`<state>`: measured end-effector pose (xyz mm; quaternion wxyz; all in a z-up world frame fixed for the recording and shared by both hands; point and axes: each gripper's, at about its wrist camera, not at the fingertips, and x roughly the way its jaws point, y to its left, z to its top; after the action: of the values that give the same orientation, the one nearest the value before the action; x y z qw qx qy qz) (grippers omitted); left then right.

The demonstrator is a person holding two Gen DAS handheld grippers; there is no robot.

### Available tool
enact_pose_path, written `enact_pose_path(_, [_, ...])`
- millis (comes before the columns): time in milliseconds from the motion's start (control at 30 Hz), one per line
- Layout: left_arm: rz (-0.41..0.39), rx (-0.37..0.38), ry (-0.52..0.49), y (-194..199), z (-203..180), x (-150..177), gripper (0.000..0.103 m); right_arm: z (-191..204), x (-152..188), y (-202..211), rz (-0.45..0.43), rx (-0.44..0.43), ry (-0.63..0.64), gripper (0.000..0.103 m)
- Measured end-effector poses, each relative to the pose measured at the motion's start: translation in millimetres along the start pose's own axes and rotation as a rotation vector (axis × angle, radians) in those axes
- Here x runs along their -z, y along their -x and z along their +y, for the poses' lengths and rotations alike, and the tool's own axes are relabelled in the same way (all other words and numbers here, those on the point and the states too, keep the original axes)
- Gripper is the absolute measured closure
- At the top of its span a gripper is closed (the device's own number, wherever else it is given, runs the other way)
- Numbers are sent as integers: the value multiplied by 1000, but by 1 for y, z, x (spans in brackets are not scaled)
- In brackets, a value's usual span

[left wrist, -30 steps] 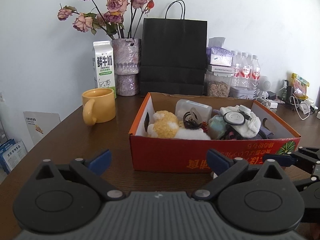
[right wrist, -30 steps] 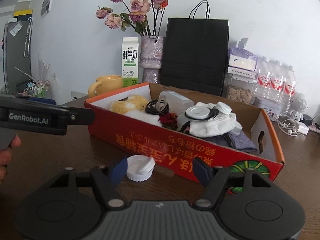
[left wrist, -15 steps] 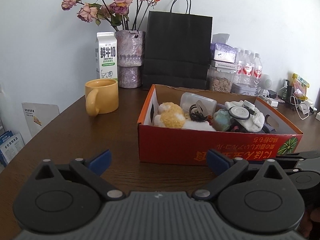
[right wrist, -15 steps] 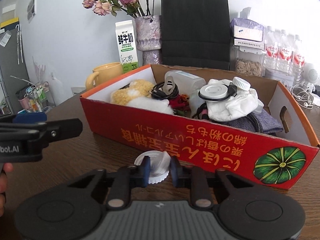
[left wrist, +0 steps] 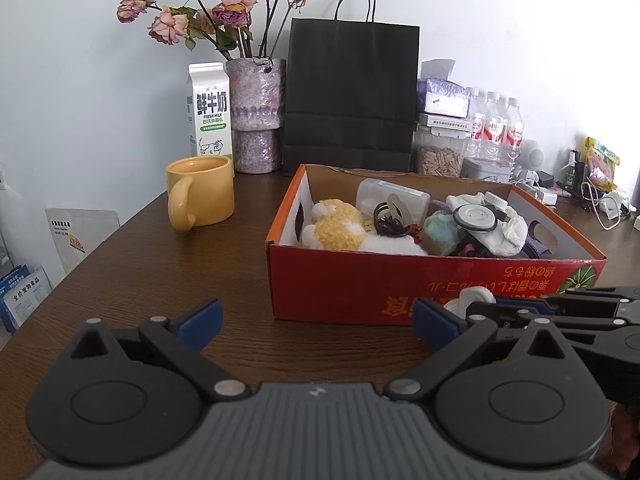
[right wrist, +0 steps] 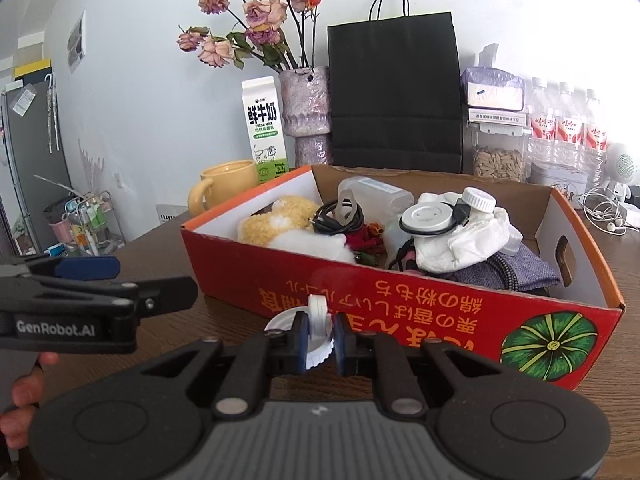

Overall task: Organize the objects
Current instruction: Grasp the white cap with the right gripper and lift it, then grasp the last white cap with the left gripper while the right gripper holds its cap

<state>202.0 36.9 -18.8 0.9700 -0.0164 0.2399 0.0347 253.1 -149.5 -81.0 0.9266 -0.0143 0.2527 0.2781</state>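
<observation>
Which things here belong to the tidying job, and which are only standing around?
Belong to the job:
- small white ribbed plastic lid, pinched in the right tongs
- red cardboard box of odds and ends

Just standing about:
- yellow ceramic mug
- white milk carton
- black paper bag
- purple vase

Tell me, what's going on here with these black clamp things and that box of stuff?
A person is tidying a wooden table with a hand-held gripper in each hand. The right gripper has just closed on a white lid, which stands on edge between its blue pads, right in front of the red cardboard box. That box already holds a plush toy, cables, a bottle and other bits. The left gripper is open and empty, waiting beside it.
</observation>
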Motion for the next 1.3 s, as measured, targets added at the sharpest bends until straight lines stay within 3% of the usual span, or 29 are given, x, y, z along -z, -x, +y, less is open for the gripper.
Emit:
enact_pose_path(367, [33, 18, -41, -6, -24, 1, 0, -20, 3, 20, -46, -13, -21, 91])
enact_pose_path(633, [67, 38, -73, -11, -36, 8, 0, -23, 13, 14, 45, -57, -11, 91])
enact_pose_path(900, [76, 36, -66, -12, -32, 10, 0, -18, 17, 9, 70, -50, 20, 87])
enact_pose_path(1133, [78, 30, -51, -12, -26, 10, 0, -17, 15, 12, 44, -53, 31, 94])
enact_pose_path(1300, [76, 37, -50, -11, -27, 10, 0, -22, 12, 23, -23, -65, 1, 95])
